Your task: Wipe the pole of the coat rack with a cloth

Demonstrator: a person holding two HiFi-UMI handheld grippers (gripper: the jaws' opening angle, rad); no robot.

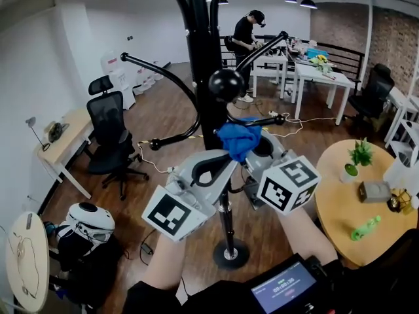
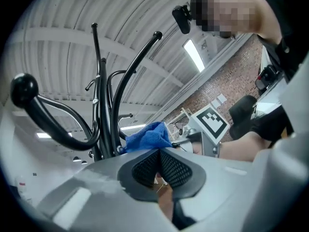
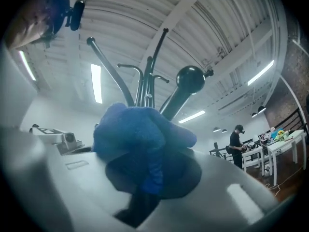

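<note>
Open office: desks [image 1: 322,78], swivel chairs [image 1: 109,131], brick wall [image 1: 340,23].

We see the coat rack [image 1: 208,57] standing upright. It is glossy black, and curved arms ending in round knobs [image 1: 226,84] branch off its pole [image 1: 204,103]. The pole is thick through its upper stretch and thinner lower down, where it meets a round base [image 1: 230,254]. The cloth [image 1: 239,139] is bright blue and fuzzy (terry-like, as far as we can judge). It is bunched into a crumpled wad and pinched between the jaws of the right gripper [image 3: 149,170]. It sits at the pole's right side, just under the large knob. We cannot tell whether it presses against the pole or is only just beside it.
</note>
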